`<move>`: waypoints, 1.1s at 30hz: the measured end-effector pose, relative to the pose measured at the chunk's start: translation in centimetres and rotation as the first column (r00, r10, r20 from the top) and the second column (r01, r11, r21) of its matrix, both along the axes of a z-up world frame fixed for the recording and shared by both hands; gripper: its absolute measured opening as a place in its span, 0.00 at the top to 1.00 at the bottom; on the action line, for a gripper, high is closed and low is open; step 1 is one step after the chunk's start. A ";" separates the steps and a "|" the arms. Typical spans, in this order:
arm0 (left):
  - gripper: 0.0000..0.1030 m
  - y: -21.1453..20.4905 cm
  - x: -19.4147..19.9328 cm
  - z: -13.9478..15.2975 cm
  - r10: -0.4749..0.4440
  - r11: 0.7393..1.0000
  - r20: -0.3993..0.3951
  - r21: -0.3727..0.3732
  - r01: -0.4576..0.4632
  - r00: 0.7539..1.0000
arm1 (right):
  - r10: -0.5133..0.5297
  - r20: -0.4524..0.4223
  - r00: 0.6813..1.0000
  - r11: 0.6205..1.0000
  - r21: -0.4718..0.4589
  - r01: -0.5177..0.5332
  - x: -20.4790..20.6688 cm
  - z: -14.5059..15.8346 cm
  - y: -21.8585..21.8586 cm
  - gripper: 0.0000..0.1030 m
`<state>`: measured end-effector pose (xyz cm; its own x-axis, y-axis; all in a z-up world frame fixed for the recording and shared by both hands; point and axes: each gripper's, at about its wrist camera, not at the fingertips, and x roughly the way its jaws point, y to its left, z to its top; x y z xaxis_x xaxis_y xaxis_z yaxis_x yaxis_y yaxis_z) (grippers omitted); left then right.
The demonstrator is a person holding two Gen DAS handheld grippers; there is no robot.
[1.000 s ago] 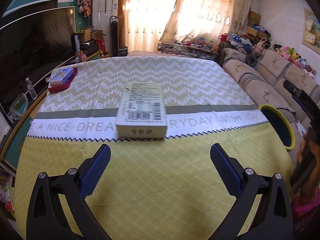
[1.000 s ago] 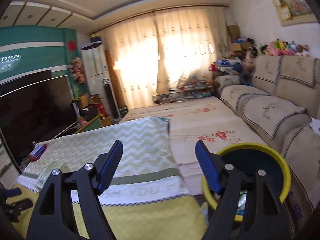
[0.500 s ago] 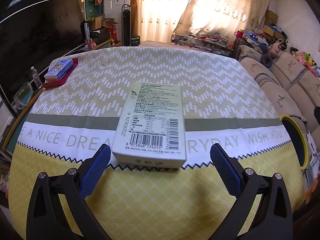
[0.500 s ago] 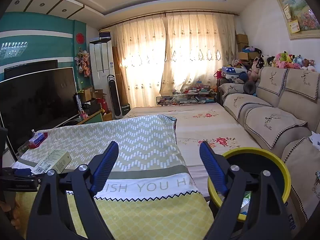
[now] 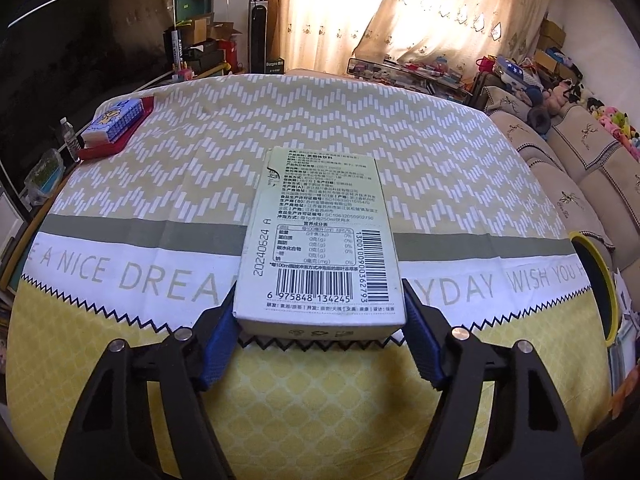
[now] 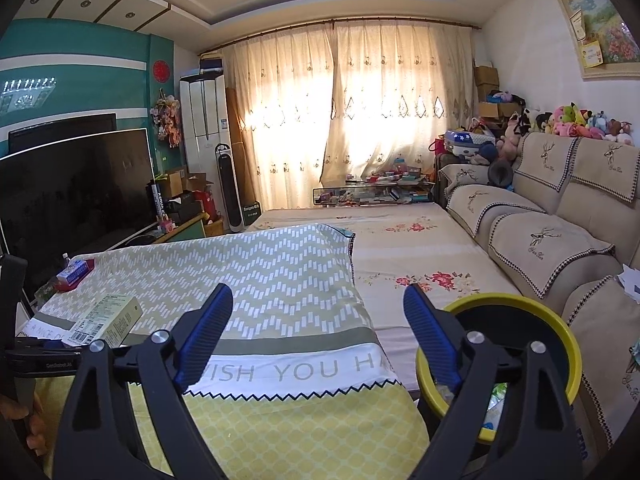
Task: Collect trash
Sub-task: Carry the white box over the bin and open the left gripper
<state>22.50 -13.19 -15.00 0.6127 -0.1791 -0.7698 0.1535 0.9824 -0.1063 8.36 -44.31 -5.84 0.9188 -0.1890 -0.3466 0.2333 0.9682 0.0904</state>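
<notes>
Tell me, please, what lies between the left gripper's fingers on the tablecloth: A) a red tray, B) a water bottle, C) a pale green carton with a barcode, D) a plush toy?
C: the pale green carton, barcode face up, sits between the closing fingers of the left gripper.

Two gripper-mounted fisheye cameras looking across one covered table

The left wrist camera is tilting steeply down, sitting close over a pale carton on the printed tablecloth, facing the curtained window. The right wrist camera is looking nearly level from the table's right end toward the same curtains. Both are sharing the carton, tablecloth, yellow-rimmed bin and sofa.
</notes>
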 end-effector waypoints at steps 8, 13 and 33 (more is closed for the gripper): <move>0.30 0.3 -0.9 0.9 0.031 0.999 0.064 0.033 -0.033 0.997 | -0.002 0.006 1.000 1.000 0.020 0.002 -0.2 0.0 -0.3 0.19; 0.31 0.4 -2.8 3.8 0.021 0.997 0.176 0.069 -0.033 0.984 | -0.001 0.005 1.000 1.000 0.021 0.001 -0.1 0.0 -0.3 0.19; 0.31 -8.6 -9.5 12.2 -0.332 0.938 0.305 0.006 0.347 0.893 | -0.169 0.095 0.981 0.984 0.068 0.163 -5.4 2.9 -6.6 0.19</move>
